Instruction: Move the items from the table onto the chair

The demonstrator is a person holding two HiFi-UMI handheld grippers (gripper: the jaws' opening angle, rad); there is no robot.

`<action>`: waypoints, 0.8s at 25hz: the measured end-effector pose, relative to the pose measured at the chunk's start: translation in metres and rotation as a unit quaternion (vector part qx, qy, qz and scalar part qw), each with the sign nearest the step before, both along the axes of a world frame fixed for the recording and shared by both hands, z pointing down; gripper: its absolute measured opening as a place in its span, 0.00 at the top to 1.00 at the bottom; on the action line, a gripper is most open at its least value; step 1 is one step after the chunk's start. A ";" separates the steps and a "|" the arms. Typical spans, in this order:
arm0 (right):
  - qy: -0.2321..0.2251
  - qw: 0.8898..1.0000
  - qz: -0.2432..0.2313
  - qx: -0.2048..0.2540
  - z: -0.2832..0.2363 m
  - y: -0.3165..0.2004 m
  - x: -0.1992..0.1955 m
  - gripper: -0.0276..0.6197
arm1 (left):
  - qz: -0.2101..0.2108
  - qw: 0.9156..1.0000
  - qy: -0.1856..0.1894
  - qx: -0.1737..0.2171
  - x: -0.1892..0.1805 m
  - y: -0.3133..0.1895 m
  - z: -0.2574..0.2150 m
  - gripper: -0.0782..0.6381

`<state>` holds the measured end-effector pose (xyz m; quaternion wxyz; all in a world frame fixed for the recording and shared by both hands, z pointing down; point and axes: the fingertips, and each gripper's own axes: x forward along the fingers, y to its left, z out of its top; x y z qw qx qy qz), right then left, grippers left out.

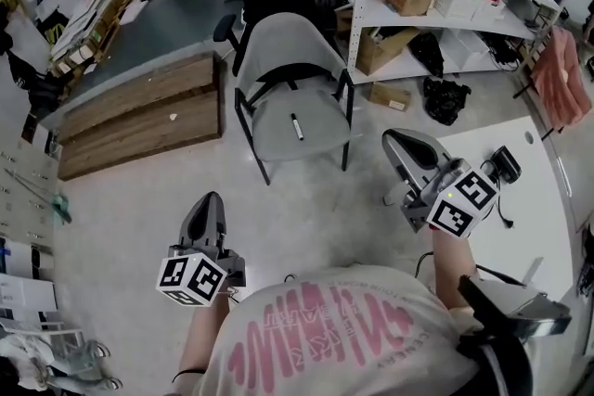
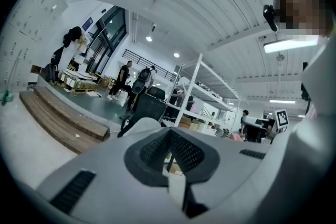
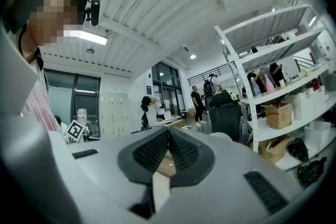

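A dark pen (image 1: 297,126) lies on the seat of the grey chair (image 1: 283,37). A black corded gadget (image 1: 504,166) sits on the white table (image 1: 548,227). The left gripper (image 1: 206,202) and right gripper (image 1: 394,142) are both clenched on nothing. A carelessly dropped item could send the pen rolling off (the seat looks only shallowly dished). Only the head view shows seat and table; the gripper views look level, toward the shelves (image 3: 283,86).

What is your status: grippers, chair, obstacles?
Left gripper and right gripper shut, empty. One black marker on chair seat. Nothing between grippers and chair.
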<state>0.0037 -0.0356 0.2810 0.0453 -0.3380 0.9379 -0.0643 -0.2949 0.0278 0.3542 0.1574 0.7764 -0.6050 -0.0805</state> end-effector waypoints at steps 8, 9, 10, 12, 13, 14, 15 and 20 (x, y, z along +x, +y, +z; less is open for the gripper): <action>0.004 0.998 0.059 0.010 0.002 0.002 0.063 0.93 | 0.043 0.999 -0.025 -0.002 0.049 -0.025 -0.003 0.88; 0.001 0.997 0.073 0.010 0.001 0.001 0.075 0.93 | 0.053 0.998 -0.028 -0.006 0.058 -0.031 -0.003 0.88; -0.001 0.996 0.089 0.009 0.002 0.000 0.089 0.93 | 0.065 0.997 -0.029 -0.007 0.068 -0.038 -0.003 0.88; -0.006 0.992 0.122 0.005 0.005 -0.002 0.120 0.93 | 0.089 0.996 -0.031 -0.005 0.091 -0.053 -0.005 0.88; -0.008 0.990 0.139 0.002 0.006 -0.002 0.136 0.93 | 0.100 0.994 -0.032 -0.003 0.104 -0.062 -0.007 0.88; -0.009 0.988 0.156 -0.002 0.008 0.000 0.153 0.93 | 0.112 0.993 -0.034 -0.002 0.119 -0.071 -0.008 0.88; -0.007 0.985 0.174 -0.006 0.011 0.003 0.171 0.93 | 0.123 0.992 -0.037 -0.002 0.134 -0.080 -0.009 0.88; 0.007 0.961 0.276 -0.034 0.039 0.038 0.263 0.93 | 0.193 0.981 -0.020 0.002 0.220 -0.107 -0.007 0.88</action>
